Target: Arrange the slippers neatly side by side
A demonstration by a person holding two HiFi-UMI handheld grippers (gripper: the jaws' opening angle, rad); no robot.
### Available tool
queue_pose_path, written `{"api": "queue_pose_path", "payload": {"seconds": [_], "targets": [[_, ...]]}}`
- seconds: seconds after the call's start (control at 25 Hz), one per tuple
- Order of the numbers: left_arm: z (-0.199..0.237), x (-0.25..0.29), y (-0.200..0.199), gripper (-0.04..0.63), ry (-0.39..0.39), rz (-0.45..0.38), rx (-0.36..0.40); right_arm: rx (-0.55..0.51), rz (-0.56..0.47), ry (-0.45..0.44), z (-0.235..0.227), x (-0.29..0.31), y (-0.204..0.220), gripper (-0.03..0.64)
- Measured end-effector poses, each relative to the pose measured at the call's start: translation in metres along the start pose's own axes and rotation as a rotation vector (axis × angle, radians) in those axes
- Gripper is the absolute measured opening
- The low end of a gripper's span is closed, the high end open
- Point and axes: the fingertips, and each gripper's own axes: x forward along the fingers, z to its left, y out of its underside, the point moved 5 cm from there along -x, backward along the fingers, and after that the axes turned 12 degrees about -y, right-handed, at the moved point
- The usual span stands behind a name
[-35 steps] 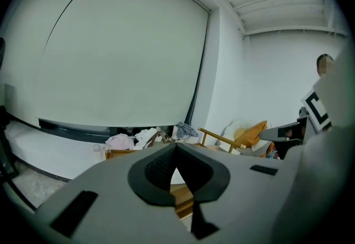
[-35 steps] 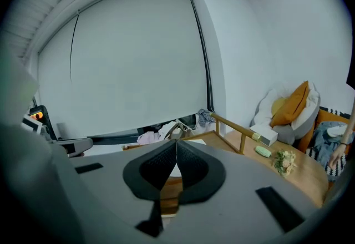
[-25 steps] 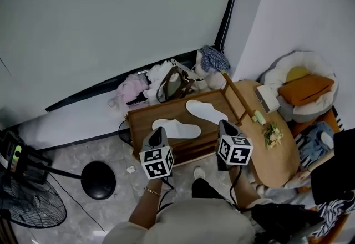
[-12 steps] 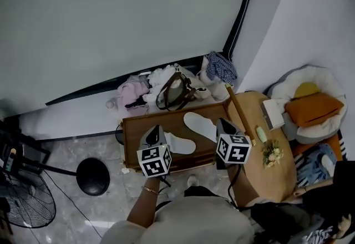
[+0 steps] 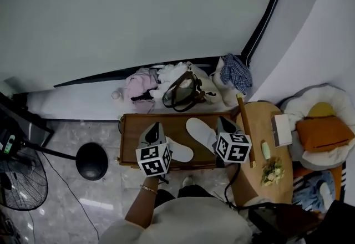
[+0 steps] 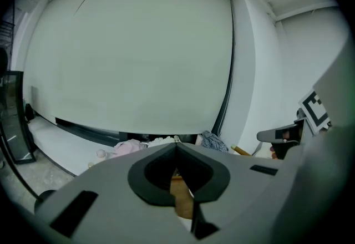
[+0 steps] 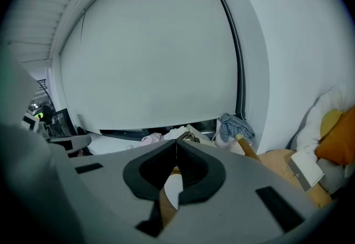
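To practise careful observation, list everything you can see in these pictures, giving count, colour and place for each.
slippers: two, white, on the low table, not parallel
low table: one, dark brown wood, centre
rounded table: one, light wood, right of the low table
rod: one, light wood, between the two tables
handbag: one, brown, behind the low table
clothes: one heap, pink, white, blue check, along the wall
cushion: one, orange, on a white bed, far right
flowers: one bunch, pale, on the rounded table
fan: one, black, floor at lower left
left claw: one, grey, shut, empty, over the low table
right claw: one, grey, shut, empty, over the low table
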Motion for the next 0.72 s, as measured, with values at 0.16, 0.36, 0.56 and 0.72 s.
{"api": "queue_pose_path", "payload": {"seconds": [0.16,0.36,0.56,0.72], "targets": [[0.007,0.009,0.009,0.014,-0.038,0.049,-0.018,0.018,0.038,-0.028,-0.003,0.022,0.005,0.034],[0.015,0.019,0.022,0.014,-0.043,0.090,-0.016,0.018,0.062,-0.028,0.001,0.034,0.012,0.034],[0.013,0.029,0.019,0.014,-0.022,0.093,-0.014,-0.008,0.077,-0.024,0.001,0.036,0.013,0.034],[0.014,0.036,0.023,0.014,-0.017,0.107,-0.004,0.006,0.087,-0.008,0.000,0.041,0.018,0.034]]}}
